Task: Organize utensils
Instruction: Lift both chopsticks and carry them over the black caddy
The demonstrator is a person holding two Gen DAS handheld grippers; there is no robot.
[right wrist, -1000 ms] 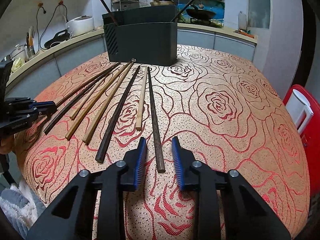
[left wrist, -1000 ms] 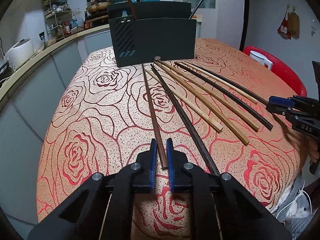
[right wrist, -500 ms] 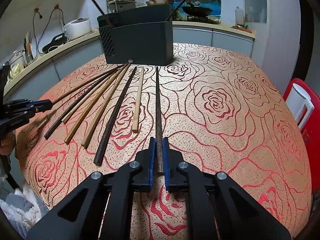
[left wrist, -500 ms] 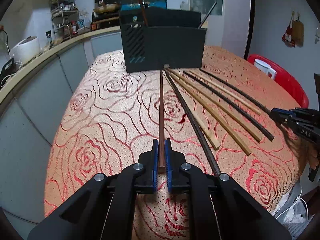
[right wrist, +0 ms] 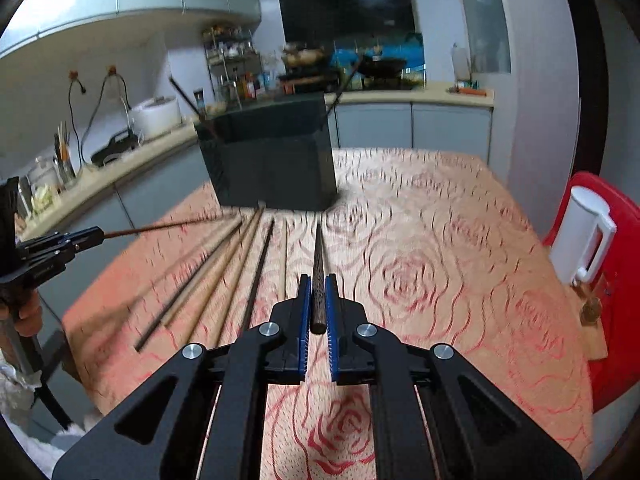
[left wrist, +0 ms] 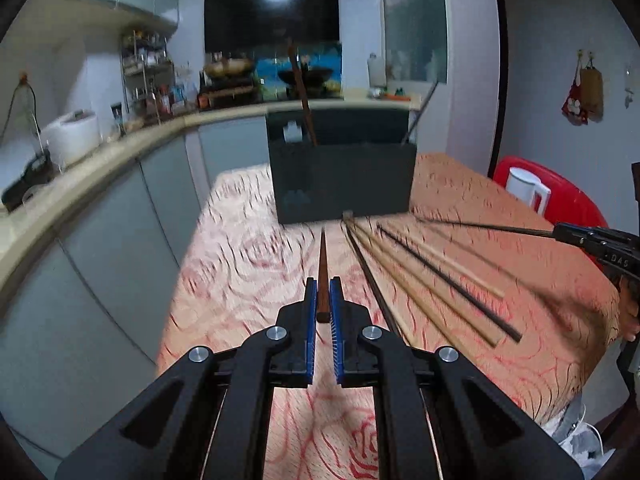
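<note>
A reddish-brown wooden chopstick (left wrist: 322, 268) is clamped by the left gripper (left wrist: 323, 300) and a dark wooden chopstick (right wrist: 318, 276) by the right gripper (right wrist: 318, 300), both aimed at the black rectangular holder (left wrist: 344, 176) at the table's far edge, seemingly for insertion.

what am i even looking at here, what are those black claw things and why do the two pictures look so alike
There is no robot here. A person holds one hand-held tool in each hand, and each tool has a small wide-angle camera looking forward along its two fingers. That is why both pictures show black arms with blue pads at the bottom.

One picture is from the left tool, the other from the right tool. Each can also see the other tool off to its side.

The surface is a table with a rose-patterned cloth. Several chopsticks lie on it in a fan, and a black holder box stands at the far end with a few sticks already in it.

The left tool is shut on a reddish-brown chopstick; the right tool is shut on a dark chopstick. Both sticks point toward the box.
</note>
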